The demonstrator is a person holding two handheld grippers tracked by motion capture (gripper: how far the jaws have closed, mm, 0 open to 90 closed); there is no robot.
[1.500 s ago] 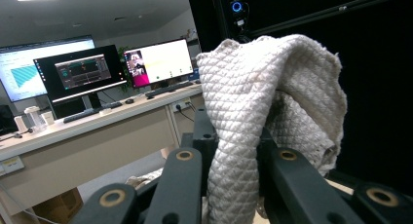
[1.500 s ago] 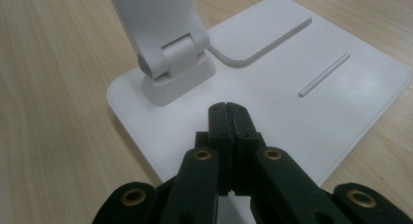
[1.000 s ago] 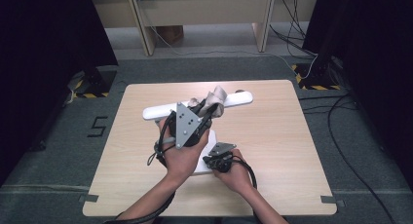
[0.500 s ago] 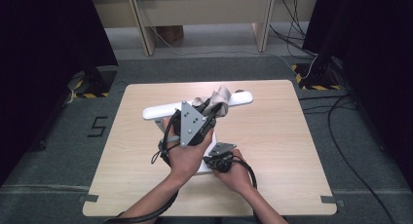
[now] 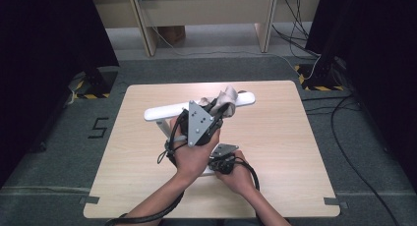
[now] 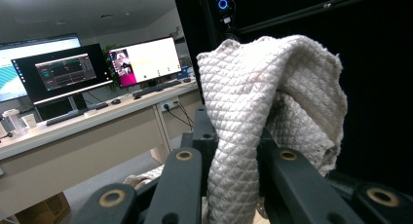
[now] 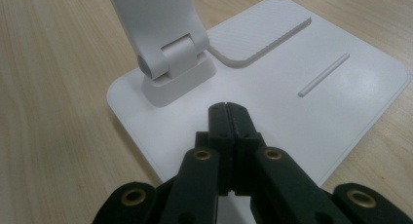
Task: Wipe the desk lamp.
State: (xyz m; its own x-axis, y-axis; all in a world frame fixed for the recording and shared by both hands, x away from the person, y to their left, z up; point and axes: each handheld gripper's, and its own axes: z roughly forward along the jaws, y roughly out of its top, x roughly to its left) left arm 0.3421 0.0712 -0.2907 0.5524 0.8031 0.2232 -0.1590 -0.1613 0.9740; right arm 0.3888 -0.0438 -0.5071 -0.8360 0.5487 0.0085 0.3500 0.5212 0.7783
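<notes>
While my right gripper [image 7: 226,109] stays closed, pressing the lamp base [image 7: 311,102] down, my left gripper [image 5: 221,109], clamped on the cloth [image 6: 253,102], has slid it right along the lamp bar [image 5: 162,110] – wiping underway

Both forearms are entering from the frame's bottom; the left gripper [image 5: 223,108] is clamping at centre, and the right gripper [image 7: 227,108] is resting closed below it.

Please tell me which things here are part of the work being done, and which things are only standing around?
Part of the work:
- quilted cloth, pinched by the left gripper
- white desk lamp, its bar under the cloth
- lamp base, with the shut right gripper over it

Only around:
- monitors on a far desk
- cables on the floor
</notes>
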